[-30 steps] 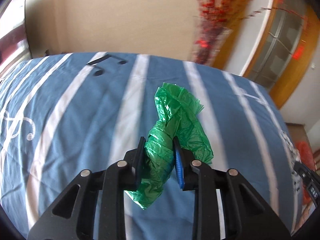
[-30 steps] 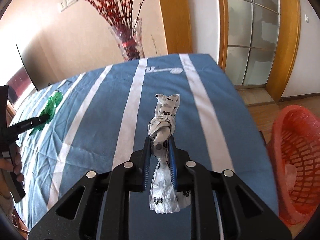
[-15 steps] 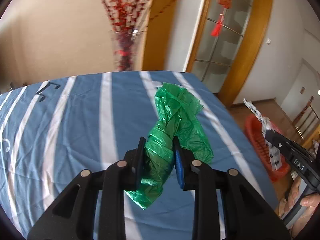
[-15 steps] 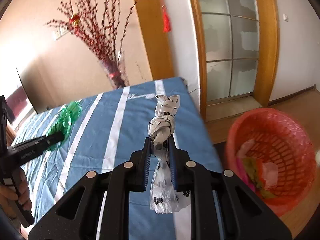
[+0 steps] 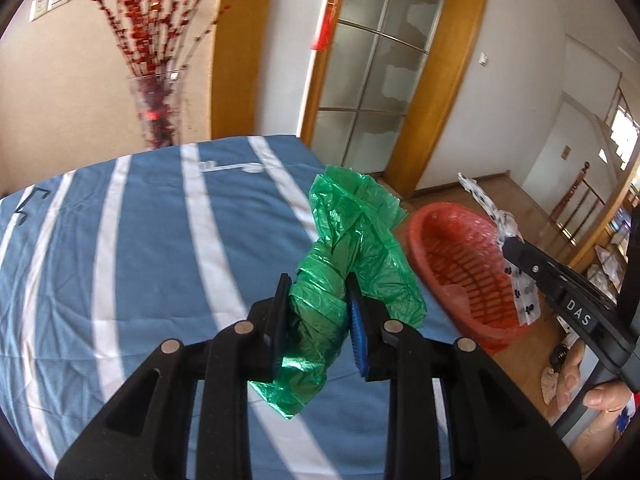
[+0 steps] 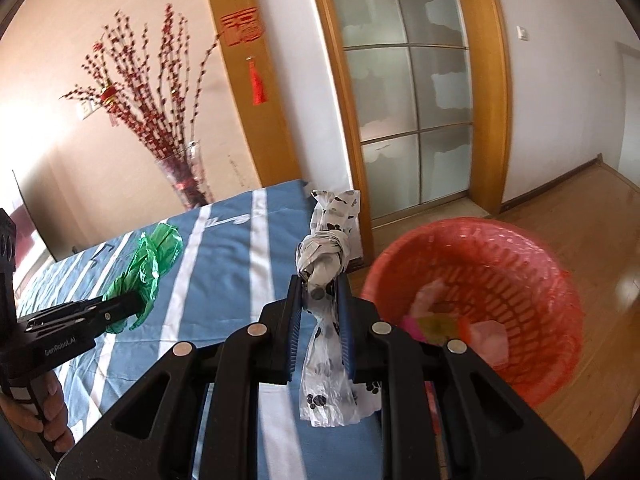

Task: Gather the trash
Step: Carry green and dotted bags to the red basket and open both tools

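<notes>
Spreading across both views, the blue striped bedcover point(image 5: 140, 240) runs off the frame edges. Beside it on the floor, the red basket point(image 6: 536, 264) holds blurred scraps. The left gripper point(image 5: 318, 312) pinches a crumpled green bag point(image 5: 352, 240); the right gripper point(image 6: 320, 312) clamps a knotted paw-print bag point(image 6: 326, 248), both aloft.

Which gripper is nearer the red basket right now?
Right. The right gripper is beside the red basket rim; the left gripper is farther back above the bed.
</notes>
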Demonstrator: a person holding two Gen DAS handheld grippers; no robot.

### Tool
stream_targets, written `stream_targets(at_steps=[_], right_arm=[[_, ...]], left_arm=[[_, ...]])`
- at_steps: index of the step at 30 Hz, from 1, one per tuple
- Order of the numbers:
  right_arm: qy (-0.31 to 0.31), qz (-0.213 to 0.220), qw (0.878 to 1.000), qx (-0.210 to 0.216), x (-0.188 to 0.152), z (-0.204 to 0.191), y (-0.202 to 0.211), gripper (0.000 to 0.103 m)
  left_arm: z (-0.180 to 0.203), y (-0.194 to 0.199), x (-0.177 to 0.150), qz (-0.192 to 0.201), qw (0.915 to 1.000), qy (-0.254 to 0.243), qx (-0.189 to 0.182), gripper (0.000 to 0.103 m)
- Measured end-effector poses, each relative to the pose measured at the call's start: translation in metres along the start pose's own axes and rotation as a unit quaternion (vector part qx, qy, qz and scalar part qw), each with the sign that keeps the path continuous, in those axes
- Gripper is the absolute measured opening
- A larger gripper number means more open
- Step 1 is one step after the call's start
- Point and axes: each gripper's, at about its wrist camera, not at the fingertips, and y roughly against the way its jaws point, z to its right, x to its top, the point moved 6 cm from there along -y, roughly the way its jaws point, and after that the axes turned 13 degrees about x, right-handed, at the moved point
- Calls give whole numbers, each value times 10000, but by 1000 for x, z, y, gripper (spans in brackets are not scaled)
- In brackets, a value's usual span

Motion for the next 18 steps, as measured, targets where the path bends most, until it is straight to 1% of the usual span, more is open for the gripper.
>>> stream_targets(at_steps=[12,18], right_arm=[[-381,98,9988,-284,-7,54,19,18],[-518,160,9978,-385,-8,77,26,18]], left_arm=[[78,-14,0,-109,9983,-282,-508,27],[110,-23,3,-122,9970,-348,-680,27]])
